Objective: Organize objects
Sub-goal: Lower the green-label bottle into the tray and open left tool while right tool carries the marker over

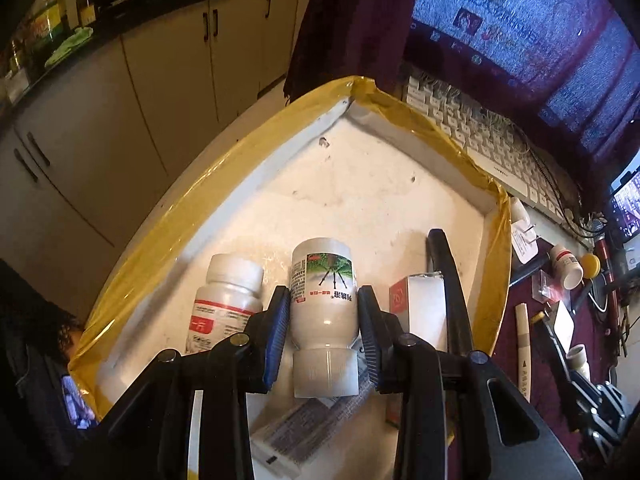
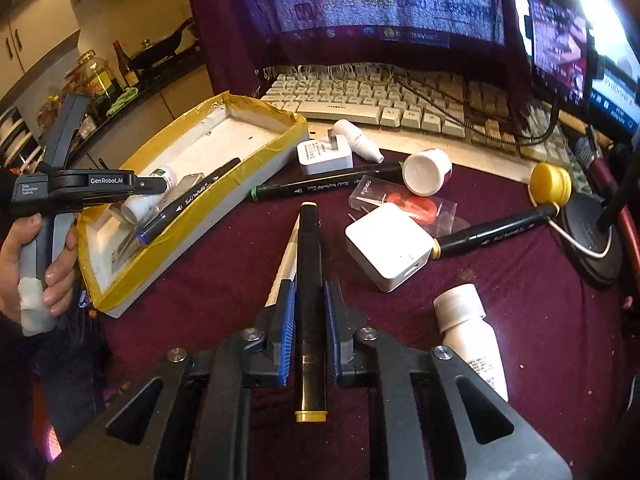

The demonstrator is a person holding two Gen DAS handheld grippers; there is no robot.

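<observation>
Right gripper (image 2: 310,316) pinches black marker (image 2: 309,280) mid-barrel, jaws pressed tight on it, yellow cap toward camera; lengthwise grip likely meant to carry it to tray. Beyond, on maroon cloth: white charger (image 2: 388,250), more markers, bottles unsorted. Left gripper (image 1: 324,322), partly spread, clamps white bottle (image 1: 324,300) cap-down over yellow-taped tray (image 1: 224,160), where another bottle (image 1: 228,300), black marker and small box already lie.
</observation>
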